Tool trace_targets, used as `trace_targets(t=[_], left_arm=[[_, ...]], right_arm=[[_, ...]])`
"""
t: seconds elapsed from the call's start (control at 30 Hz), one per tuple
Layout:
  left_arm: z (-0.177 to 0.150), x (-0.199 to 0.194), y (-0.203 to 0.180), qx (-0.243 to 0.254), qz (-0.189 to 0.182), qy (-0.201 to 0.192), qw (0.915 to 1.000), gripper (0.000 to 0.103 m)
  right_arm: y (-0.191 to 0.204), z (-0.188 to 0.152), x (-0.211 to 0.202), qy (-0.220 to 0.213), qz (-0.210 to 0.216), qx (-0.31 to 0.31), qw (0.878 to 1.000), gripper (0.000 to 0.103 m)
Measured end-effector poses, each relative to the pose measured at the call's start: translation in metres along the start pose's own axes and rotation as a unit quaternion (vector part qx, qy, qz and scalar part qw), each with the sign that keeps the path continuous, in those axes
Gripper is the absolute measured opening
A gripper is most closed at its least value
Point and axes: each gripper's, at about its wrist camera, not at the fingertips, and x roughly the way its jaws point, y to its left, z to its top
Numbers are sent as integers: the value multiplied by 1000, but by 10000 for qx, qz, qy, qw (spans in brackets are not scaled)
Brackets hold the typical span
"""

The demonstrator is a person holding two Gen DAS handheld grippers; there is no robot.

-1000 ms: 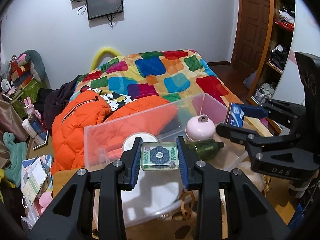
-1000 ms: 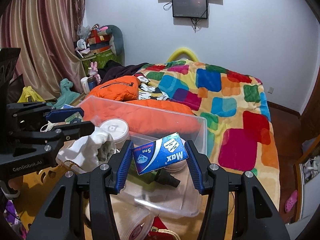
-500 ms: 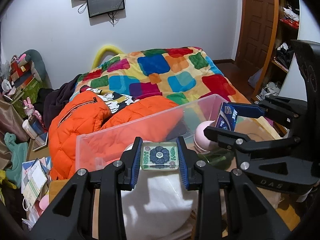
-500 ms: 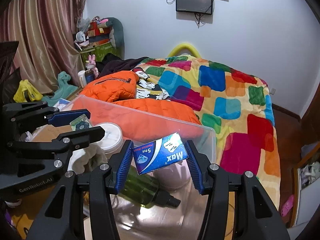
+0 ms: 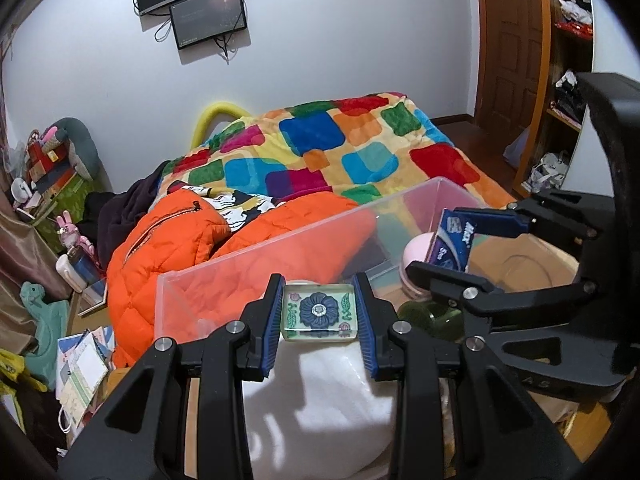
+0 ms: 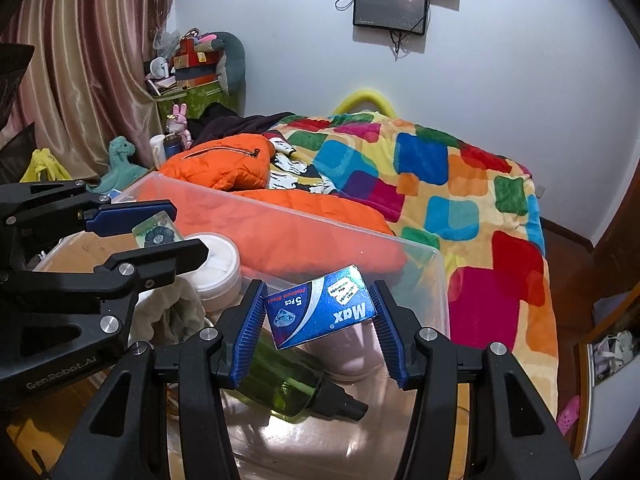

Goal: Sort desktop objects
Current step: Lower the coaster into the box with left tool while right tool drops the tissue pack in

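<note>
Your left gripper (image 5: 319, 314) is clamped on a clear floral block (image 5: 319, 313) — a blue flower under glassy resin — held level between the blue pads above a white cloth bundle (image 5: 320, 408) at the near end of the transparent storage bin (image 5: 256, 254). Your right gripper (image 6: 320, 316) grips a blue "Max" box (image 6: 322, 310), tilted and upside down to the camera, over the bin's right end. Below that box, inside the bin, lie a green bottle with a black cap (image 6: 298, 390) on its side and a pink rounded container (image 6: 352, 354); a white round jar (image 6: 218, 266) stands further left, beside the cloth. Beyond the bin's far wall sits an orange puffer jacket (image 5: 168, 248) — and behind it the bed's multicoloured blanket (image 5: 340, 152).
</note>
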Motion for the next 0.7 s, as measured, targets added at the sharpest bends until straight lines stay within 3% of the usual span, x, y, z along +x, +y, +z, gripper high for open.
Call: trace_targets(t=[0.5,0.7], left_arm=[[-18,2,-7,79,40,-44,10000,33],[-21,0,-8,76,55,-84,9999,40]], right_arm=[[4,-11,-8,-190,-40,-24,9998,49],[3,-15,-9,-128,-7,-101,9999,50]])
